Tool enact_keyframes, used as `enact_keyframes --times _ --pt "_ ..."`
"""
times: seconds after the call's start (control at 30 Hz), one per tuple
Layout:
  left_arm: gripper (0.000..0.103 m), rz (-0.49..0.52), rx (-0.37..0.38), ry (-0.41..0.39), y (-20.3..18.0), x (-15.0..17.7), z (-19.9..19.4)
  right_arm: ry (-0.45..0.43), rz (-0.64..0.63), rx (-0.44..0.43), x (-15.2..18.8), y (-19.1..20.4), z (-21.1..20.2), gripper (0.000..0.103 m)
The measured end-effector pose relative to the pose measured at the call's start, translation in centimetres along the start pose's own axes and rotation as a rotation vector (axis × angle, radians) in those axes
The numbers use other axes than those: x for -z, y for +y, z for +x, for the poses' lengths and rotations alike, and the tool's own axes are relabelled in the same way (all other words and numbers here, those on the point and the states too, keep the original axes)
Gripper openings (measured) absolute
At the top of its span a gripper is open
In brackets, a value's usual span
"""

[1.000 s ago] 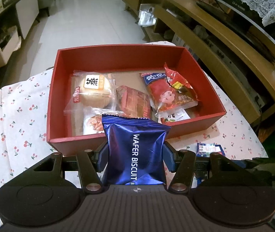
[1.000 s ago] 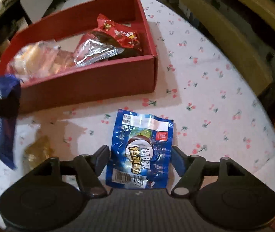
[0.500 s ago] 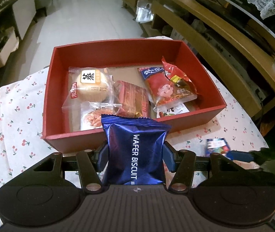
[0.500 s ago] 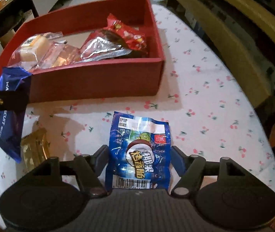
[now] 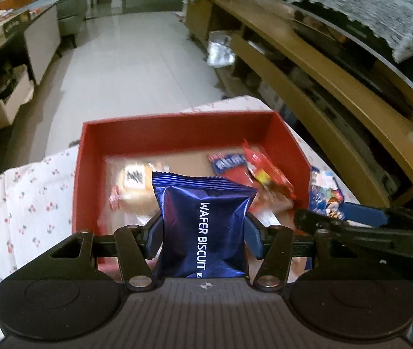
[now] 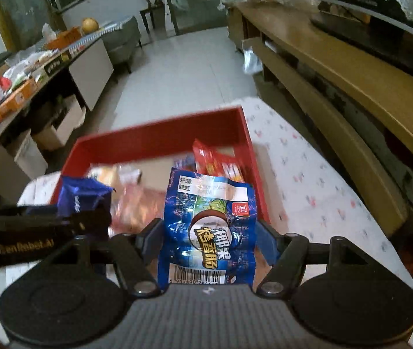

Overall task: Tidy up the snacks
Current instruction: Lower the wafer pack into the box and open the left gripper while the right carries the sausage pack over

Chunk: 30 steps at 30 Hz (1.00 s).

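Observation:
My left gripper (image 5: pixel 203 228) is shut on a dark blue wafer biscuit pack (image 5: pixel 203 226), held above the near wall of the red box (image 5: pixel 177 129). My right gripper (image 6: pixel 207 237) is shut on a blue sausage snack bag (image 6: pixel 209 224), held above the near right part of the red box (image 6: pixel 159 133). The box holds several snacks: a clear-wrapped cake (image 5: pixel 132 180) at the left and red packets (image 5: pixel 267 177) at the right. The right gripper (image 5: pixel 351 224) shows at the right of the left wrist view. The left gripper (image 6: pixel 46 224) shows at the left of the right wrist view.
The box stands on a white cherry-print tablecloth (image 6: pixel 316 192). A long wooden cabinet (image 6: pixel 351 87) runs along the right. A low table with boxes and packets (image 6: pixel 32 67) stands at the left across a tiled floor (image 5: pixel 136 58).
Both grippers have risen and moved forward toward the box with their packs. The right gripper lifted the blue bag off the tablecloth and now sits close beside the left one.

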<state>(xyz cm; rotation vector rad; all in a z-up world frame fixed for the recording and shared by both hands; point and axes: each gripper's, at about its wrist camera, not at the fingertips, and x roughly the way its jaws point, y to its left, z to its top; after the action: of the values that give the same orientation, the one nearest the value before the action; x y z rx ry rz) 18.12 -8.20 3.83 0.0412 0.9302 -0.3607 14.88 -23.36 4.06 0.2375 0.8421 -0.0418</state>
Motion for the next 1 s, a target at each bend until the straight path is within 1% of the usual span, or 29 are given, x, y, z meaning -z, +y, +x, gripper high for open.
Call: enact_keyframes --times 0.07,0.2,0.27,0.43,0.67,0.77,1.0 --pt "0.064 -0.007 -0.011 -0.005 0.3 -0.7 0.8 -0.016 -0.002 0.012 -0.9 0.2 1.2 0.087" --pt "0.064 -0.008 -0.047 -0.007 0.6 -1.5 2.3 -0.010 -0.006 0.018 -2.2 0.4 4.0 0.087" --pt "0.063 -0.010 -0.065 -0.003 0.7 -1.7 3.0 -0.008 -0.020 0.025 -2.5 0.5 4.8 0.087" --pt "0.064 -0.025 -0.075 0.003 1.0 -2.1 4.1 -0.010 -0.035 0.023 -2.9 0.2 6.1 0.087" --pt "0.067 -0.009 -0.084 0.000 0.6 -2.0 4.2 -0.026 -0.027 0.016 -3.2 -0.4 6.0 0.088" --pt "0.070 -0.018 -0.083 -0.012 0.7 -2.1 3.8 -0.037 -0.031 0.023 -3.3 -0.3 5.6 0.088" --pt "0.071 -0.043 -0.080 -0.004 1.3 -1.2 2.3 -0.065 -0.052 0.038 -3.0 0.0 4.2 0.088"
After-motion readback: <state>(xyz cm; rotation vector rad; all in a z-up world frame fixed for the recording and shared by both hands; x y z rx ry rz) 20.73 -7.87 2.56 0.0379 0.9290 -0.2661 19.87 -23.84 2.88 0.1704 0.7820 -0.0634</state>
